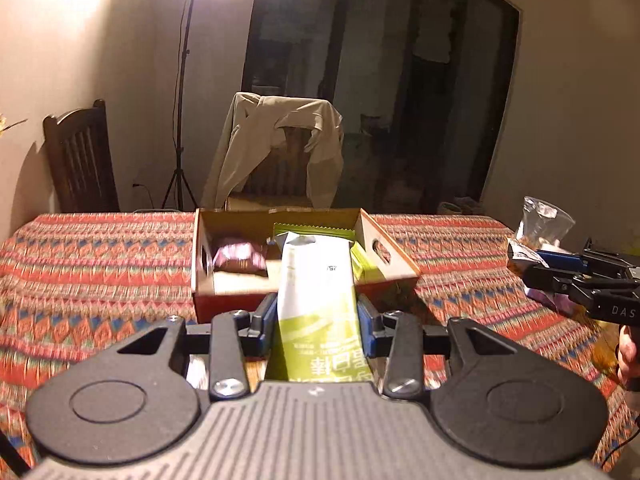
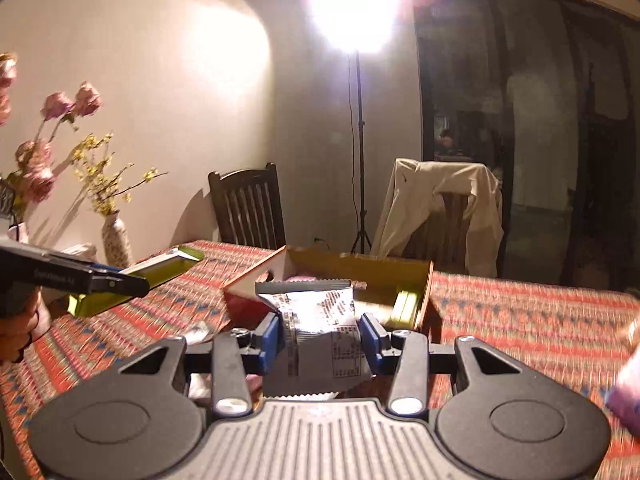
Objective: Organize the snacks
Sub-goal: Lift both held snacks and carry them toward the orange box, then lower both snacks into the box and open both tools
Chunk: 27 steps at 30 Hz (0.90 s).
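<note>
Over the surface, short of the box: both grippers loaded, mid-carry.
left gripper: clenched on the green-and-white pouch; pouch sticks out forward, its far end over the cardboard box.
right gripper: clenched on the silver wrapper, blue pads pressing its sides; the box sits just beyond it.
box contents: purple packet at left, green packets at back and right. Free floor is limited, mostly front-centre.
risk 1: long pouch is held near its lower half only, so the free end may sag or catch the near box wall on entry, causing a slip or tipping the pouch outside.
risk 2: both grippers are converging on the same box; likely clash above the opening unless one goes first.
risk 3: thin foil wrapper may crumple and slide out if swung fast. Frames are motion-blurred, so speed looks high.
risk 4: pouch dropped on the purple packet would probably pile up rather than sit tidy.
pose left: gripper pitched slightly down, aimed squarely at the box centre.
pose right: gripper coming from the right, shallower pitch, pointing at the box's right corner.
loose item: clear bag at the right edge of the surface, not yet boxed.
</note>
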Each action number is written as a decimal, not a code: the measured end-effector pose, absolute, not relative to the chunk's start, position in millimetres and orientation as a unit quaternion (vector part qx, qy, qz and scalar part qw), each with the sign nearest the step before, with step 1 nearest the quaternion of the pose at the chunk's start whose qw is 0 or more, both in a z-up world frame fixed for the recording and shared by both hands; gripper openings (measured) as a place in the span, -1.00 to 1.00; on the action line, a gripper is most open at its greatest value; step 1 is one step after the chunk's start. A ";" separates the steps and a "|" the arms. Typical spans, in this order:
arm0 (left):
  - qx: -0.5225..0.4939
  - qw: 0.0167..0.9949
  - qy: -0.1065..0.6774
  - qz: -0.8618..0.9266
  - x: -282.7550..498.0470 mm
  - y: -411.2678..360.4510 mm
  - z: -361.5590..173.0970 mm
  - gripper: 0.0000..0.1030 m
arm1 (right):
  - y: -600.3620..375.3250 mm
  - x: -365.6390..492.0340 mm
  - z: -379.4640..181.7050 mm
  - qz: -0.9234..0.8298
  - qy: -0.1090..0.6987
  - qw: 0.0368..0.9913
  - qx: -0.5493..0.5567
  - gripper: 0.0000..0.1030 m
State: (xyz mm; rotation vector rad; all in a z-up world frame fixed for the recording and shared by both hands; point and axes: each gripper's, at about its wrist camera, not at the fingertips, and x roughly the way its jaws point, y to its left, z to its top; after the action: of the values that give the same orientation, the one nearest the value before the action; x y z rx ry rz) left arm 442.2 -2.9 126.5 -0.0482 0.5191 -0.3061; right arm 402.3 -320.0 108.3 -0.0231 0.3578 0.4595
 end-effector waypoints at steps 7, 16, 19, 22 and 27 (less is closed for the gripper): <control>-0.042 0.944 0.289 -0.150 577.7 -22.9 125.6 -0.22 | -308.8 533.6 126.3 0.246 0.204 0.947 0.024 -0.18; -0.028 0.919 0.379 -0.108 721.8 -60.4 58.0 -0.22 | -265.4 719.3 82.2 0.217 0.322 0.920 0.049 -0.18; -0.035 0.907 0.409 -0.096 753.8 -63.8 26.9 -0.22 | -250.7 766.1 51.8 0.186 0.365 0.912 0.030 -0.18; -0.065 0.890 0.443 -0.087 777.8 -59.6 0.5 -0.22 | -246.3 796.0 20.5 0.156 0.397 0.904 0.028 -0.17; -0.077 0.888 0.445 -0.091 782.7 -56.9 -3.1 -0.03 | -240.4 824.9 -8.1 0.142 0.428 0.891 0.057 -0.15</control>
State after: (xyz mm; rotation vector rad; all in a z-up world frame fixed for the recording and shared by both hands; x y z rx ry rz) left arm 782.7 -56.9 -3.1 -0.1610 0.9249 -0.1886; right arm 824.9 -240.4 -8.1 0.1182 0.8894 0.2943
